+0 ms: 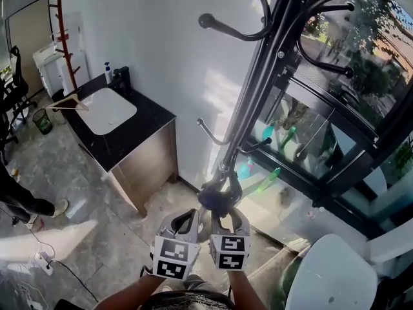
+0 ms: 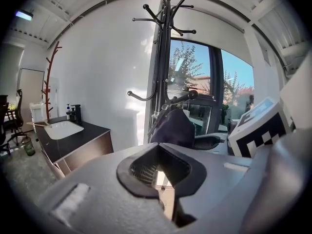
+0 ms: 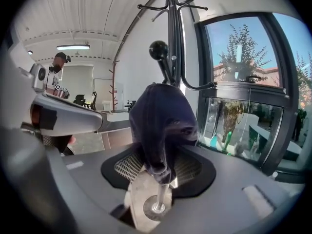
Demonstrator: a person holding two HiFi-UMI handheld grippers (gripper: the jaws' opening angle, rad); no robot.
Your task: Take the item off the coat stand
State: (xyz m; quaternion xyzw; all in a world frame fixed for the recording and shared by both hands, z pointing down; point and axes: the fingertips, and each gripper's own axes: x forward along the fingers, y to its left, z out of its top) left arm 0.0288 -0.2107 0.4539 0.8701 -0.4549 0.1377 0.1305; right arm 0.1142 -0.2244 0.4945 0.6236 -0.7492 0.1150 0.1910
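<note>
A dark navy cap [image 1: 219, 197] hangs on a low hook of the black coat stand [image 1: 271, 76], whose pole runs up along the window. In the right gripper view the cap [image 3: 161, 126] droops from a ball-tipped hook [image 3: 158, 49]. My right gripper [image 3: 158, 172] stands open around the cap's lower part, and the pads do not press on it. In the head view the right gripper [image 1: 226, 217] is just below the cap. My left gripper [image 1: 184, 221] is close beside it on the left; its jaws [image 2: 163, 167] are nearly together with nothing between them, and the cap [image 2: 174, 128] lies ahead of them.
A black counter with a white sink [image 1: 110, 112] stands against the wall at left, with a red coat stand [image 1: 61, 37] and a wooden hanger [image 1: 68, 102] behind it. A glass window front [image 1: 335, 128] is at right, a white round seat [image 1: 332, 276] below. A person's legs [image 1: 22, 202] show at far left.
</note>
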